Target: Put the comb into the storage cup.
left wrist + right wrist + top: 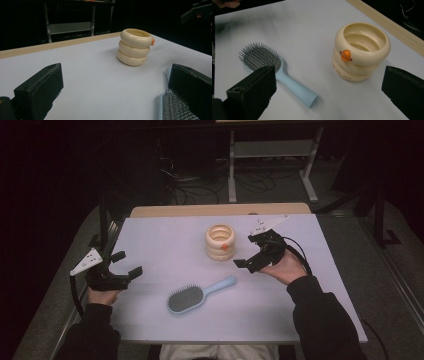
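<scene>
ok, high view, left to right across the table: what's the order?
left gripper → hairbrush → cream ringed holder → right gripper, both grippers open and holding nothing.

Lab or recording studio — dark room, black surroundings. White surface [165,245] lit from above, wooden strip along far edge. Loose cables [210,180] tangled on floor at 12 o'clock, grey metal frame shelf [272,150] at 1 o'clock — test-rig setting, not home.
</scene>
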`<state>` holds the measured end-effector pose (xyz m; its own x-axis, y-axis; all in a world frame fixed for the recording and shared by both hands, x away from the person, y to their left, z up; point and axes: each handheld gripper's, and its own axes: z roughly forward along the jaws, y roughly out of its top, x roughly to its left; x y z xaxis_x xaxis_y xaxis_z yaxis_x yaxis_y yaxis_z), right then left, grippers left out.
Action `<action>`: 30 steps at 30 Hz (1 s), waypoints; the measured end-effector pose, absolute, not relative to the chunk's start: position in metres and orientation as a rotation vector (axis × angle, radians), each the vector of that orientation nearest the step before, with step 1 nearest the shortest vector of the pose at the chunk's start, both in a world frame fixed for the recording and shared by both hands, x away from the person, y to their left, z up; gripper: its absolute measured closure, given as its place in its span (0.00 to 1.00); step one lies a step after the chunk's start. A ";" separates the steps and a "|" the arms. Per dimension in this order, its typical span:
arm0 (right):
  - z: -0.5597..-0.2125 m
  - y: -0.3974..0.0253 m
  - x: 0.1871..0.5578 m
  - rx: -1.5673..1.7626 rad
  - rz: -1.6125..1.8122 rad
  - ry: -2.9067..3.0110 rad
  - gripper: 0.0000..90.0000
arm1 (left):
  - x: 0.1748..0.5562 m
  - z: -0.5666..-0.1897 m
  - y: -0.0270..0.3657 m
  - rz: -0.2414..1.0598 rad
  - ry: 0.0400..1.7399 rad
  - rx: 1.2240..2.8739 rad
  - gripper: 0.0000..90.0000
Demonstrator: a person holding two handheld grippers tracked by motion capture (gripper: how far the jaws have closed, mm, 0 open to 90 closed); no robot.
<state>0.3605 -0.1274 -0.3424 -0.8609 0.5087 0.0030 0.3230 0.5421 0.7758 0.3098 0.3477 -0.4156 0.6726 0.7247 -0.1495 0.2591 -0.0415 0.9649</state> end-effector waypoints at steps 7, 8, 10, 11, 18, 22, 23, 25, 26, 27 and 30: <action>-0.346 -0.118 0.364 0.676 1.205 2.578 0.00 | 0.310 -0.416 0.348 0.453 0.822 1.609 0.00; -0.346 -0.117 0.365 0.673 1.203 2.580 0.00 | 0.310 -0.416 0.348 0.454 0.822 1.611 0.00; -0.347 -0.115 0.366 0.668 1.202 2.585 0.00 | 0.310 -0.416 0.348 0.455 0.821 1.612 0.00; -0.348 -0.113 0.367 0.664 1.199 2.588 0.00 | 0.310 -0.416 0.348 0.454 0.821 1.611 0.00; -0.355 -0.101 0.372 0.635 1.181 2.609 0.00 | 0.310 -0.416 0.348 0.465 0.827 1.608 0.00; -0.358 -0.095 0.373 0.619 1.161 2.625 0.00 | 0.310 -0.416 0.348 0.467 0.827 1.609 0.00; -0.360 -0.091 0.374 0.607 1.157 2.636 0.00 | 0.310 -0.416 0.348 0.467 0.827 1.609 0.00; -0.361 -0.089 0.374 0.602 1.153 2.641 0.00 | 0.310 -0.416 0.348 0.468 0.827 1.609 0.00; -0.361 -0.087 0.374 0.600 1.146 2.647 0.00 | 0.310 -0.416 0.348 0.469 0.827 1.609 0.00; -0.363 -0.084 0.375 0.585 1.143 2.654 0.02 | 0.310 -0.416 0.348 0.470 0.827 1.609 0.00; -0.365 -0.080 0.376 0.559 1.142 2.666 0.07 | 0.310 -0.416 0.348 0.474 0.827 1.608 0.00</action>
<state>0.3755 -0.0800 -0.3654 -0.9113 0.4110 -0.0236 0.2666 0.6327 0.7270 0.3102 0.3475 -0.4161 0.6632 0.7351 -0.1407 0.2502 -0.0406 0.9673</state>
